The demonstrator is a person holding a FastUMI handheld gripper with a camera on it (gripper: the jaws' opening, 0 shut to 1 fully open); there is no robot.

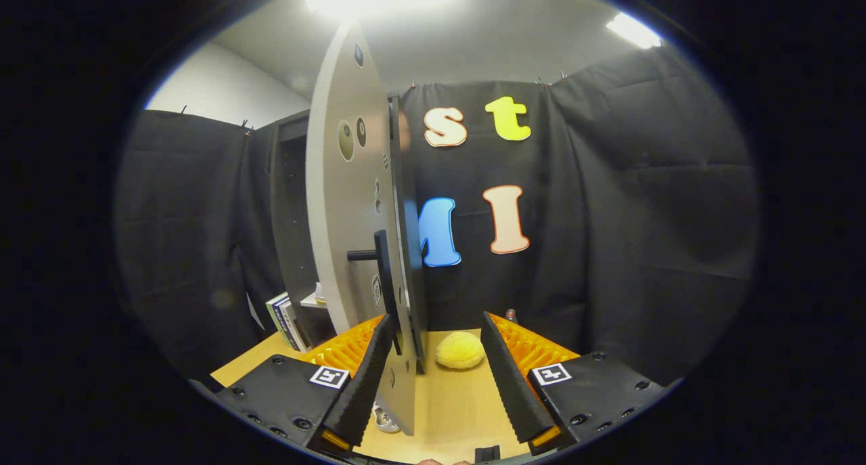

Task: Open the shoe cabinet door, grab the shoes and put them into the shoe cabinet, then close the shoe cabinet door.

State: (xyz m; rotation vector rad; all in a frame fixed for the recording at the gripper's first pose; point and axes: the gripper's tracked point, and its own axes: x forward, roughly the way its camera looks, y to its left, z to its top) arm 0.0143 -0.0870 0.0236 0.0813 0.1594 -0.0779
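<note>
Claw [433,357] spread wide, grasping nothing. The open cabinet door [345,201] stands edge-on between its 2 fingers, close against the left one. A yellow slipper [460,350] lies on the table [453,411] ahead.

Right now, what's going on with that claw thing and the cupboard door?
Gripper open, door edge between its fingers. Cabinet door swung open, handle just ahead. Yellow fluffy slipper on table beyond.

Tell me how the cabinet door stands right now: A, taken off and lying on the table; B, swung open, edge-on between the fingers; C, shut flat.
B: the door stands swung out, edge toward the camera, between the open hand-held gripper's fingers, cabinet behind.
</note>
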